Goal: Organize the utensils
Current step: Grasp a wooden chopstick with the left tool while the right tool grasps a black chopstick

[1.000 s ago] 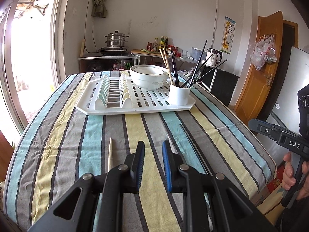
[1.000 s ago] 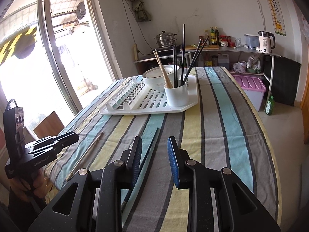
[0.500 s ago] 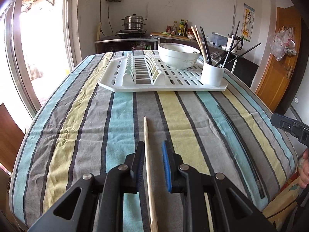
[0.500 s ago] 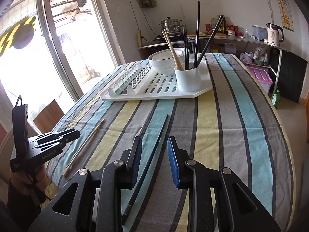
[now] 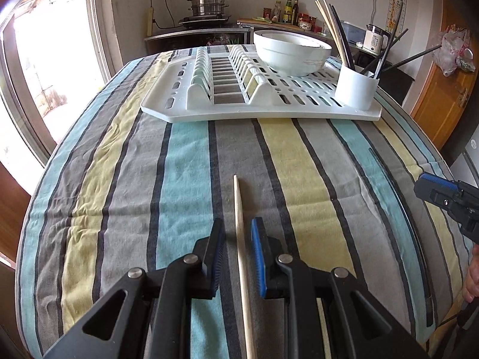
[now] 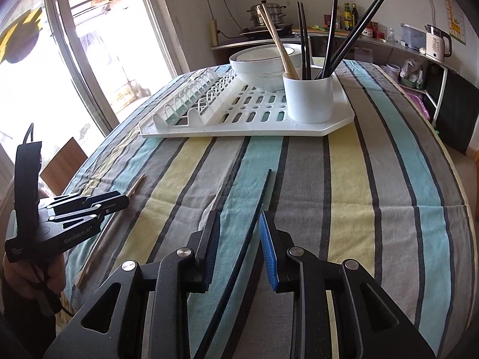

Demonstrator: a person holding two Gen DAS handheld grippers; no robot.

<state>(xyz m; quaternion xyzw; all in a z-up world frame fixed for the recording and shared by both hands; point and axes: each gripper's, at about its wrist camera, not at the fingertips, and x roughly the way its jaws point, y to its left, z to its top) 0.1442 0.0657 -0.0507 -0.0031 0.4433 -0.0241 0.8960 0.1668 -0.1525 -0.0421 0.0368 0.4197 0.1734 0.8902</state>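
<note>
Both grippers dropped lower and moved in over the last second. The left gripper (image 5: 237, 252) used to sit with the wooden chopstick (image 5: 239, 224) off to its left, now that stick runs right between its parted fingers. Same deal on the right: the right gripper (image 6: 238, 243) has slid forward so the black chopstick (image 6: 254, 215) lies in its gap instead of ahead of it. The rack (image 6: 329, 127) looks nearer in both views now.

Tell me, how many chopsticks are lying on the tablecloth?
2: a wooden chopstick between the left gripper's fingers, and a black chopstick between the right gripper's. More stand in the white cup.
</note>
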